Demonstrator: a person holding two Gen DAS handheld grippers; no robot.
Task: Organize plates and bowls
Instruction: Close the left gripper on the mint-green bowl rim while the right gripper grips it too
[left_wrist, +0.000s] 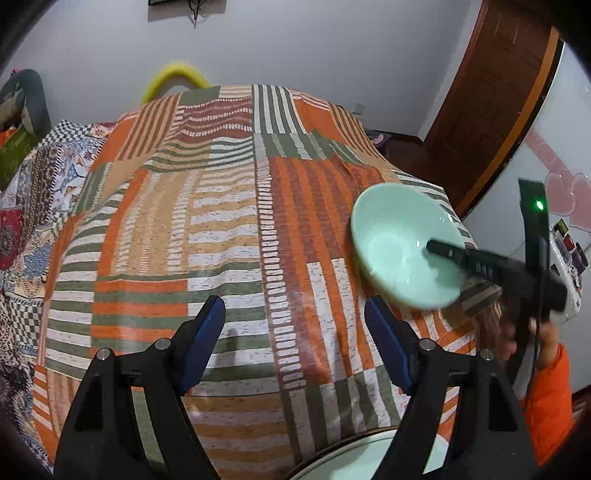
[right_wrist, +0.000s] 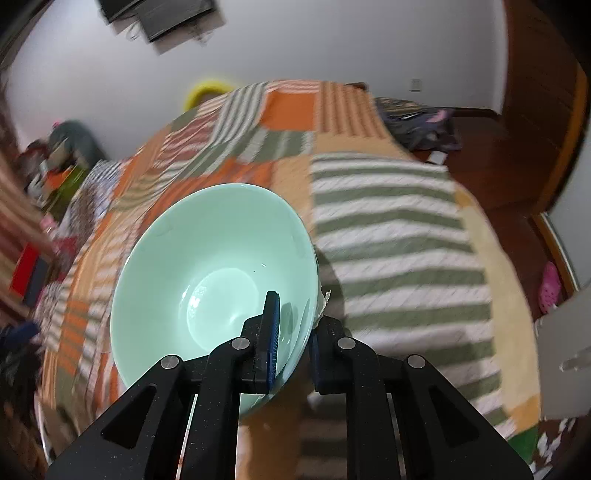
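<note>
A pale green bowl (right_wrist: 207, 258) hangs tilted over the right part of a table under a striped patchwork cloth (right_wrist: 388, 229). My right gripper (right_wrist: 295, 325) is shut on its near rim, one pad inside the bowl and the other outside. The left wrist view shows the same bowl (left_wrist: 399, 243) at the right, with one black finger (left_wrist: 454, 254) of the right gripper reaching into it. My left gripper (left_wrist: 294, 306) is open over the cloth (left_wrist: 221, 221) with nothing between its blue pads. The rim of a white plate (left_wrist: 354, 454) shows at the bottom edge, below that gripper.
A person's orange sleeve (left_wrist: 550, 398) is at the lower right. A brown door (left_wrist: 498, 92) and a white cabinet (left_wrist: 554, 155) stand to the right. A yellow curved object (left_wrist: 177, 74) rises behind the table's far edge. Cluttered fabrics (left_wrist: 22, 206) lie to the left.
</note>
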